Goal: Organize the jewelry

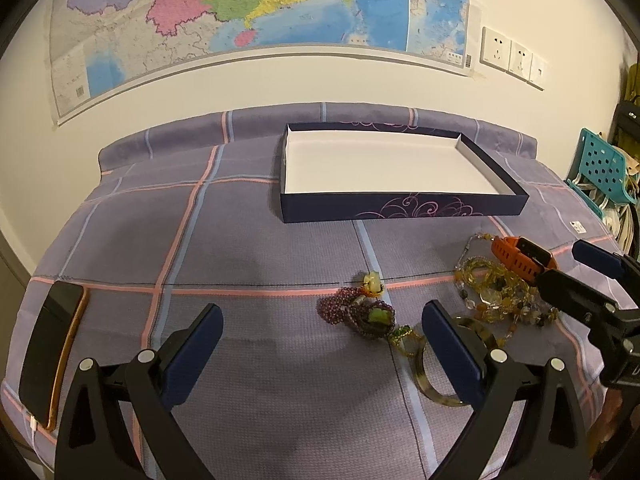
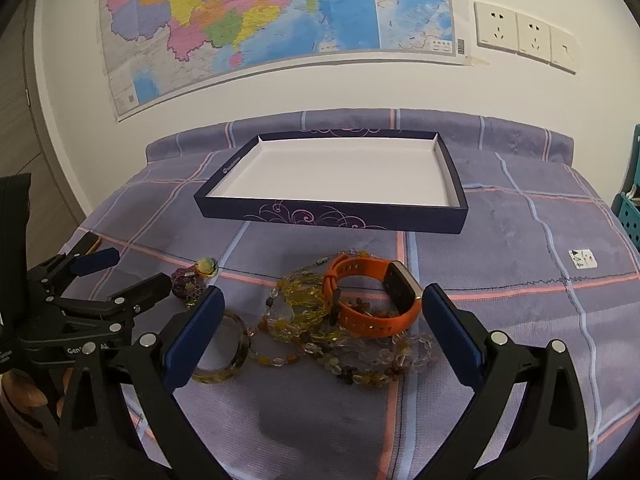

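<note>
A dark blue shallow box (image 1: 400, 209) with a white inside lies on the bed; it also shows in the right wrist view (image 2: 332, 216). An orange watch (image 2: 372, 294) lies on a heap of yellow and clear beaded strands (image 2: 304, 320). A brown bangle (image 2: 228, 344) and a purple bead piece (image 1: 360, 312) lie to their left. My left gripper (image 1: 322, 336) is open and empty just in front of the purple beads. My right gripper (image 2: 322, 320) is open and empty, its fingers on either side of the heap and watch.
A purple checked sheet (image 1: 240, 240) covers the bed. A black phone in a brown case (image 1: 52, 344) lies at the left edge. A teal plastic chair (image 1: 600, 168) stands to the right. A map and wall sockets (image 2: 524, 36) hang behind.
</note>
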Motion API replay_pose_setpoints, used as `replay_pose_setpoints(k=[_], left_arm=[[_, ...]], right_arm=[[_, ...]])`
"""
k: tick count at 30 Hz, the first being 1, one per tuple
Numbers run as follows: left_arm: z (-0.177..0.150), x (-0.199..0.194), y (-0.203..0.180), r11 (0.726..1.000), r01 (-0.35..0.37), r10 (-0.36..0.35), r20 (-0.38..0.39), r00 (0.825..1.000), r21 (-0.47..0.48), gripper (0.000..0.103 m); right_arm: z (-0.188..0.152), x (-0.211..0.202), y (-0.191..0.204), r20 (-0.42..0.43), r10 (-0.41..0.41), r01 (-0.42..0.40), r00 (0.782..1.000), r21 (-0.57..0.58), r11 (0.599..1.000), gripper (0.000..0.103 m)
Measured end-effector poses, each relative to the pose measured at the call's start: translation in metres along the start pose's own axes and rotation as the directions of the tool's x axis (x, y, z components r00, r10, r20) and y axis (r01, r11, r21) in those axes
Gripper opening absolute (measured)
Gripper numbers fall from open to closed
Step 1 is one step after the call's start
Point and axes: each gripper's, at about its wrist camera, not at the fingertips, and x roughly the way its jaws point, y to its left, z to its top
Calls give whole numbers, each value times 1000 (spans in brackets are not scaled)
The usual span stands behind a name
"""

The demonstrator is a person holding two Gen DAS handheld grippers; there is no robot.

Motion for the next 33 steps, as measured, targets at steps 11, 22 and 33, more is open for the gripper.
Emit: replay_pose_setpoints(k=[11,22,33], left_arm=[[-3,2,-5,1000,17,-17,-7,1000,18,96],[-6,4,-9,999,29,-28,-20,999,34,96],[-5,3,-9,999,27,-27,-15,1000,32,96]], right_arm=[[-4,1,-13,-20,-5,6,1000,43,999,97],[-6,2,-15,-26,-8,9,1000,48,999,97],[-6,2,-12,-25,-8,9,1000,41,999,97]])
